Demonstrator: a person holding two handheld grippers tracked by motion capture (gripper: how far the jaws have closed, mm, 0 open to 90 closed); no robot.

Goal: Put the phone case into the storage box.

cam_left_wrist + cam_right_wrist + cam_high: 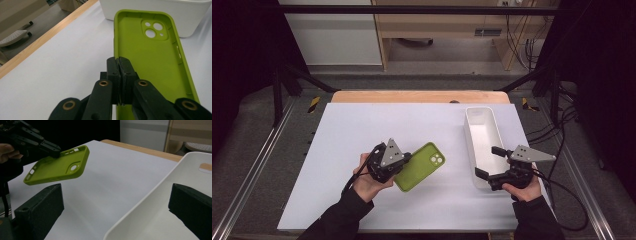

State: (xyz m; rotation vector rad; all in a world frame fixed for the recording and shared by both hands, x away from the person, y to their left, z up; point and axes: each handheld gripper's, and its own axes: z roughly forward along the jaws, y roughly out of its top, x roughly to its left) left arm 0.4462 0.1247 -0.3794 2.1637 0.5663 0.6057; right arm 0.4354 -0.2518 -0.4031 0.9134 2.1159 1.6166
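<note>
We are pinching the green phone case (420, 166) by its long side wall with the left gripper (119, 62) — lifting it clear of the table (362, 130). The right gripper (490, 161), jaws spread, is straddling the white bin's (482, 131) near wall — probably steadying it for the drop.

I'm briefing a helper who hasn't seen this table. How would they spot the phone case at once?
Start at the white sheet covering the table, then look left of the long white bin. The phone case is held off the sheet, its side wall pinched in the left tool. It is the only bright green thing, with camera holes at one corner.
</note>
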